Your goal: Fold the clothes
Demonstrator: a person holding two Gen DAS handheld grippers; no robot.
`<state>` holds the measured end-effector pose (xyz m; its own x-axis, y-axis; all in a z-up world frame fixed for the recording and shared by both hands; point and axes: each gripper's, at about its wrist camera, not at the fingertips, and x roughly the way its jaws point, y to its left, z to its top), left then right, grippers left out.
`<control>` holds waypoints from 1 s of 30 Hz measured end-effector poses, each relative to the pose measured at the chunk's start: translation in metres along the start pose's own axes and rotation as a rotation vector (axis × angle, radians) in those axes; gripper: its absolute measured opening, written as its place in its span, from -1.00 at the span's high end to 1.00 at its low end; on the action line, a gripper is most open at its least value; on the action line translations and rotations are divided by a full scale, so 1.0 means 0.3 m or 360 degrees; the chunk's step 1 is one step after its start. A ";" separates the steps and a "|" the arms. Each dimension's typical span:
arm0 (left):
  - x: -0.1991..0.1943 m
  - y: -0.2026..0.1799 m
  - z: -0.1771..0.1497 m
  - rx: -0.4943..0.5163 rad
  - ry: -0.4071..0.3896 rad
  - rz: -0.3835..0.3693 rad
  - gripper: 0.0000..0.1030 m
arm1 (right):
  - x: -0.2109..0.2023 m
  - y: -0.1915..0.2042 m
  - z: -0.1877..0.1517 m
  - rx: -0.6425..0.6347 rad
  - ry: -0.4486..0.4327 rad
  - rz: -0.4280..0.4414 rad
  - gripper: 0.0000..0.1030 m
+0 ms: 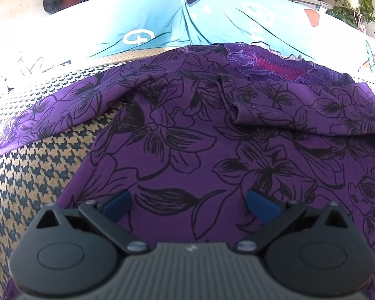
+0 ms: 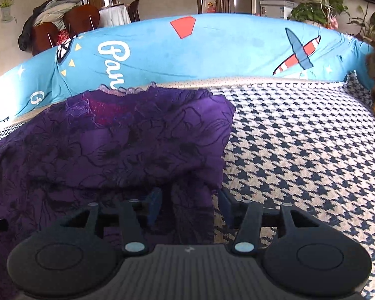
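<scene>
Purple floral garment spread over the houndstooth cover of a sofa or bed, lace neckline toward the blue printed cushion at the back. Right-hand side already laid inward over the body, forming a straight folded edge against bare houndstooth; left sleeve lying outward, not yet folded. Left gripper poised low over the lower body of the cloth, jaws wide apart, nothing between the blue pads. Right gripper at the near end of the folded edge, jaws partly apart with a strip of purple fabric standing between them; pads not seen pressing on it, so judged released rather than clamped. Step in hand judged to be letting go of the right-side fold. Recommended: clear the jaws fully before drawing back, to avoid dragging the edge open; withdraw low and straight along the edge; check the fold lies flat and parallel to the body. Then take the left sleeve near its cuff and match the fold. Creasing near the collar worth smoothing first.
</scene>
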<state>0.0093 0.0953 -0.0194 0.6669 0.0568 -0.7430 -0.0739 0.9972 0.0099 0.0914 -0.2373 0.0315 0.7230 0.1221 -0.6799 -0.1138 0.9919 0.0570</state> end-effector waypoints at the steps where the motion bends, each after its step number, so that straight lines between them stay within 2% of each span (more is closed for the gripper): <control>1: 0.001 -0.002 0.000 0.0002 0.0000 0.0000 -1.00 | 0.013 0.001 -0.002 0.0004 0.0010 -0.0011 0.03; 5: 0.002 -0.006 0.001 0.0010 -0.0001 -0.0001 -1.00 | 0.062 -0.002 -0.009 0.0012 0.0008 -0.0180 0.06; 7: 0.001 -0.005 0.001 0.0008 -0.0001 0.0000 -1.00 | 0.062 -0.044 -0.012 0.0078 0.0008 -0.0338 -0.02; 10: 0.001 -0.002 0.002 0.0003 0.0001 0.0002 -1.00 | 0.045 -0.089 -0.017 0.0219 0.0027 -0.0330 -0.03; 13: 0.001 0.001 0.003 -0.0002 0.0003 0.0005 -1.00 | 0.026 -0.074 -0.020 0.0196 0.0010 -0.0363 -0.04; 19: 0.000 0.007 0.005 -0.0013 0.0007 0.0009 -1.00 | -0.012 -0.114 -0.011 0.0343 0.0066 -0.0335 -0.10; 24: -0.001 -0.003 0.003 -0.0009 0.0009 0.0012 -1.00 | -0.075 -0.082 0.022 0.0262 -0.0086 -0.0366 -0.12; 30: 0.000 -0.007 0.000 0.0003 0.0007 0.0008 -1.00 | -0.041 -0.101 0.100 0.0291 -0.0177 -0.0186 -0.12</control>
<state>0.0094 0.0931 -0.0193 0.6635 0.0616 -0.7457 -0.0757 0.9970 0.0149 0.1065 -0.2676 0.0602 0.7956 -0.0008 -0.6058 0.0930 0.9883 0.1208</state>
